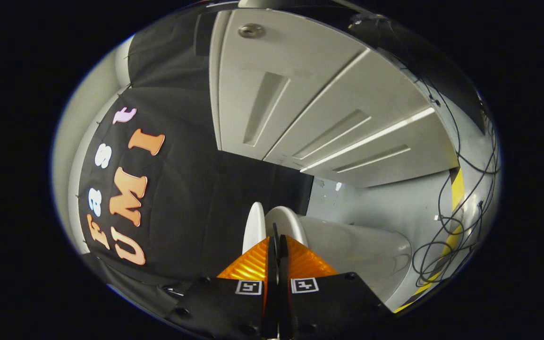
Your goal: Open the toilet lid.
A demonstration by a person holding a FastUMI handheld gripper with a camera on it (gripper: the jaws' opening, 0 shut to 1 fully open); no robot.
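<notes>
Your orange-fingered black gripper (pixel 277 236) has its jaws pressed together with nothing between them. Just beyond the tips, the white oval plastic toilet lid (pixel 253 226) stands apart from the white toilet bowl (pixel 357 250).

Gripper (pixel 277 238): 2 ribbed orange fingers (pixel 253 264), black mounts, 2 square markers.

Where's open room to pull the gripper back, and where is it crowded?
Gripper is shut, tips at the raised toilet lid. Open: the black cloth side beside the lid. Crowded: dangling cables beyond the toilet bowl.
</notes>
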